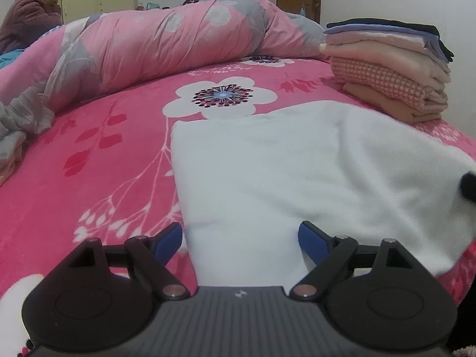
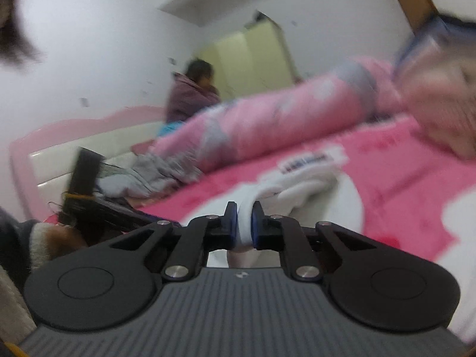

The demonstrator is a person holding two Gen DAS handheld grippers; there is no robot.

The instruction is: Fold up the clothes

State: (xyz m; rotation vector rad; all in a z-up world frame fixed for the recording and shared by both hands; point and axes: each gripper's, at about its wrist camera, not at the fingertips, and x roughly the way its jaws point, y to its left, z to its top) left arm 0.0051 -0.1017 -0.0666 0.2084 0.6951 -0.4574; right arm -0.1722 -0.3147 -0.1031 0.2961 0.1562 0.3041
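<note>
Left wrist view. Left gripper (image 1: 240, 235): jaws spread wide, nothing between the blue pads; the near left edge of the white garment (image 1: 297, 175) lies under the gap. Garment is spread flat on the pink floral bedspread (image 1: 98, 160), its right side lifted and blurred. No legible writing; only a small pale emblem on the gripper body, unreadable. Count: one stack of folded clothes (image 1: 389, 68) at far right on the bed, just beyond the garment, about six layers (dark, blue, pale pinks, checked pink, tan at bottom). One rolled pink-and-grey quilt (image 1: 178, 35) across the far side. One crumpled grey cloth (image 1: 20, 119) at left edge. One person (image 1: 32, 9) in a purple top, far left background.

Right wrist view, heavily blurred. Right gripper (image 2: 244, 226): jaws narrow, pinching a bunched fold of the white garment (image 2: 300, 184), which trails forward onto the bedspread. A dark mark on a white patch ahead may be print; too blurred to read. The person, quilt and grey cloth show again, one each.
</note>
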